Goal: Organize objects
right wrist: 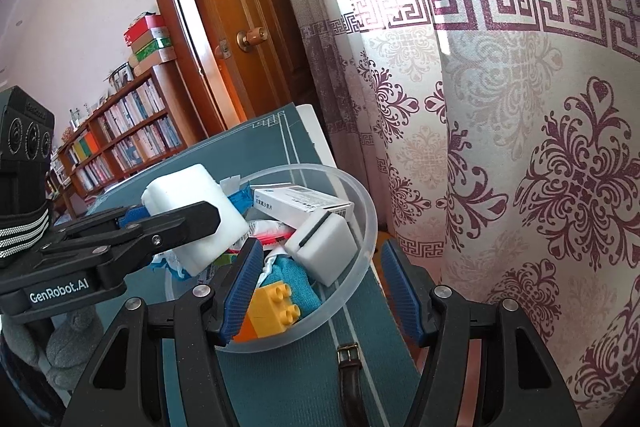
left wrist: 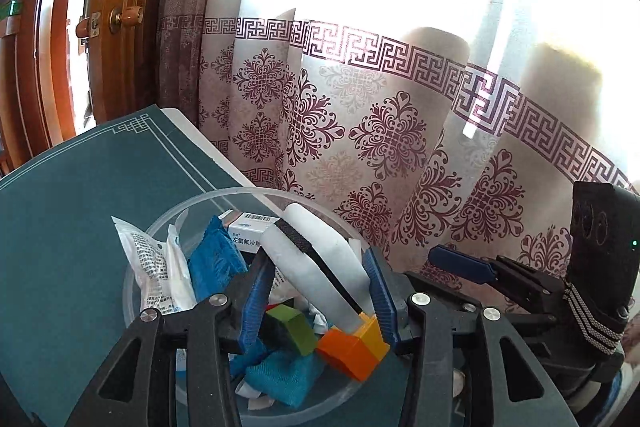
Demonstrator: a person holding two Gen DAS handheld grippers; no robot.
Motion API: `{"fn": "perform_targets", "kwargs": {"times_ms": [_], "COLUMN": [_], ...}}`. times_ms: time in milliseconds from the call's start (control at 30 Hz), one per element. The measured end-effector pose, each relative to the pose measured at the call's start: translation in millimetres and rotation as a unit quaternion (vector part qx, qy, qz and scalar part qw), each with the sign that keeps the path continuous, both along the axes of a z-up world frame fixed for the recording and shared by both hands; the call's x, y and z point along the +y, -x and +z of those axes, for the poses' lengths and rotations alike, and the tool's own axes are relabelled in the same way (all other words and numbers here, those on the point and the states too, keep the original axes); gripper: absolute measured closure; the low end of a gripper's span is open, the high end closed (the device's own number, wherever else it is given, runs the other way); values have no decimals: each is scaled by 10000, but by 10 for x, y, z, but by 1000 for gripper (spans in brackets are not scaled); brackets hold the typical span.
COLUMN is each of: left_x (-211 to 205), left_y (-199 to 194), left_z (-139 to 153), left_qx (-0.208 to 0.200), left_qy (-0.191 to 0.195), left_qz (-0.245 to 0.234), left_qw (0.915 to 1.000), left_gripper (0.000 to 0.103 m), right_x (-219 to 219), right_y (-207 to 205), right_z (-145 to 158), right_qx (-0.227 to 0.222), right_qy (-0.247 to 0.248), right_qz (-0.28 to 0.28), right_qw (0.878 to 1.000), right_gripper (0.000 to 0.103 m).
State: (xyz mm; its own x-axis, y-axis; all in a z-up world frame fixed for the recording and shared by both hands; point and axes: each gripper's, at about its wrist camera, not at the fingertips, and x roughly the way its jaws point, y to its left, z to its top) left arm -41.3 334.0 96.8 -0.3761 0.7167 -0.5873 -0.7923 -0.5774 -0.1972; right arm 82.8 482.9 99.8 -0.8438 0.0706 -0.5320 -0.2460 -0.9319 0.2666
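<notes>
A clear plastic bowl (left wrist: pixel 132 291) (right wrist: pixel 362 203) sits on a teal mat (left wrist: pixel 72 195) (right wrist: pixel 360 315) and holds several items: a white sponge with a black strip (left wrist: pixel 320 259) (right wrist: pixel 326 247), a medicine box (left wrist: pixel 250 227) (right wrist: pixel 304 201), blue cloths (left wrist: pixel 216 263) (right wrist: pixel 292 283), an orange and yellow brick (left wrist: pixel 352 343) (right wrist: pixel 272 307), a green block (left wrist: pixel 294 325) and white packets (left wrist: pixel 152 267). My left gripper (left wrist: pixel 318 303) (right wrist: pixel 176 223) is over the bowl, jaws open around the sponge. My right gripper (right wrist: pixel 320 291) is open and empty at the bowl's near rim; it shows in the left wrist view (left wrist: pixel 460 263).
A patterned curtain (left wrist: pixel 380 127) (right wrist: pixel 520 167) hangs close behind the table edge. A brown watch strap with a buckle (right wrist: pixel 350 375) lies on the mat near my right gripper. A wooden door (right wrist: pixel 224 27) and bookshelf (right wrist: pixel 120 139) stand at the left.
</notes>
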Motion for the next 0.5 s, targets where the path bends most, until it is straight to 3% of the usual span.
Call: {"fn": "perform_targets", "kwargs": {"times_ms": [133,300,500], "left_x": [63,-40,-202], "left_y": [137,145,145], "left_z": [-83,-89,-26], "left_qx": [-189,-189,-86], "left_qy": [84,26,-33], "left_qz": [-49,85,396], "left_qw": [9998,9998,9992], "left_gripper": [42,16,14], "right_x": [79,99,26], "right_y": [29,76,82], "right_z": [-37,-90,-99], "right_qx": [-42,-110,-105], "right_qy": [66,109,54], "right_qz": [-71,-56,13], "right_qw": [9999,9999,9999], "right_gripper": [40,40,40]}}
